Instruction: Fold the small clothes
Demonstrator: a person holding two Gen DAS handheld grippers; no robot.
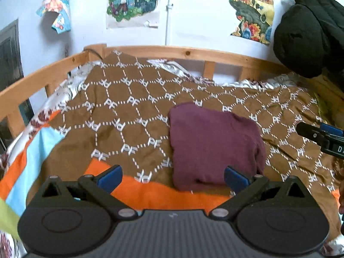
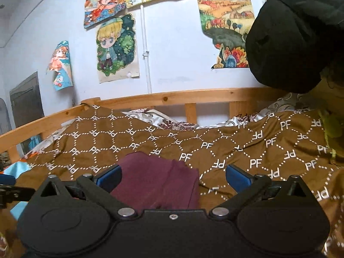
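cloth: maroon, folded, flat on the brown quilt
left claw: released, cloth just ahead, untouched
right claw: released, cloth just ahead-left

Soft, even indoor light fills both views, with no glare and only faint shadows under the folded maroon cloth. Fisheye distortion bows the wooden bed rail and darkens the corners. The brown patterned bedspread blurs slightly toward the right wrist view's lower right edge.
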